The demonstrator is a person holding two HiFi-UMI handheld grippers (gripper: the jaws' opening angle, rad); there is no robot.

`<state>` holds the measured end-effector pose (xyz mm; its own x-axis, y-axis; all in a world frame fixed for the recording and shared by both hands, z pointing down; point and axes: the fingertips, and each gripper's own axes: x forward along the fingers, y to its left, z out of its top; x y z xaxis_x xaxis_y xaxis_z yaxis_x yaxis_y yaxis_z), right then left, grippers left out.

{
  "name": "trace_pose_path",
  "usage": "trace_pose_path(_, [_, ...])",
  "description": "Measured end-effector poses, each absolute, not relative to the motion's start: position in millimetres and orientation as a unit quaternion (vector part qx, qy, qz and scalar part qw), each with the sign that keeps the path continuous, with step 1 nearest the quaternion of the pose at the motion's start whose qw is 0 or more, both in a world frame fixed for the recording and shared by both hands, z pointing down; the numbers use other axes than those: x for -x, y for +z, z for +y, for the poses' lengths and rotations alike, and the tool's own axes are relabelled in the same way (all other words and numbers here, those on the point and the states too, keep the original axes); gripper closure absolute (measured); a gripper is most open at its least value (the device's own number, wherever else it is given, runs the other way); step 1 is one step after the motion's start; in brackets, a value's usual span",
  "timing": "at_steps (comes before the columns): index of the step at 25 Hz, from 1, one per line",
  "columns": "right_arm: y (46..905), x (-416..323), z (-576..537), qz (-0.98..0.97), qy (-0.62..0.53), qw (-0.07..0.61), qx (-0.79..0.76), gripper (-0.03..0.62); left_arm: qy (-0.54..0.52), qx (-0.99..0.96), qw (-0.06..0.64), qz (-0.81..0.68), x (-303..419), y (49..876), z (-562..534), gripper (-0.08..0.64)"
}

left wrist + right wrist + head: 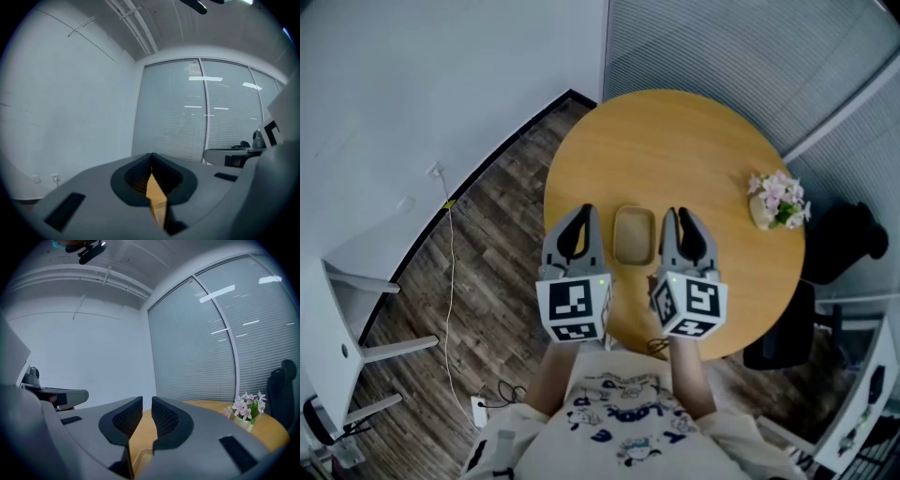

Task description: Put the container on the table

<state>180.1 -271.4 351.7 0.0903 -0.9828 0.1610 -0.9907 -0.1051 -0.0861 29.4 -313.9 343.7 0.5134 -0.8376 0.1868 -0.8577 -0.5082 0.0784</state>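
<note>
Left tool (584,214) and right tool (680,217) flank the tan container (635,234), which sits on the round tabletop (675,141) near its front edge. The stance suggests it is handled squeezed between them, not in either's jaws. The left's jaws meet at the tips. The right's stand narrowly apart, empty. Flowers (778,199) sit well to the right.

Tan rounded-rectangular container (635,234) flat on round wooden table (694,150), seemingly empty.
</note>
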Motion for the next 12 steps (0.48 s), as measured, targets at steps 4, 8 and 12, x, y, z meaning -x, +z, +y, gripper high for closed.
trace_pose_path(4, [351.5, -182.0, -271.3, -0.667, 0.089, 0.020, -0.739, 0.532, 0.061, -0.867, 0.080, -0.487, -31.1, 342.8, -313.8, 0.557])
trace_pose_path(8, [350.8, -183.3, -271.7, -0.666, 0.089, 0.021, -0.740, 0.532, 0.061, -0.868, 0.079, -0.486, -32.6, 341.7, -314.7, 0.557])
trace_pose_path(12, [348.7, -181.2, -271.7, -0.667, 0.088, 0.024, -0.739, 0.532, 0.062, -0.869, 0.080, -0.484, -31.8, 341.6, -314.6, 0.557])
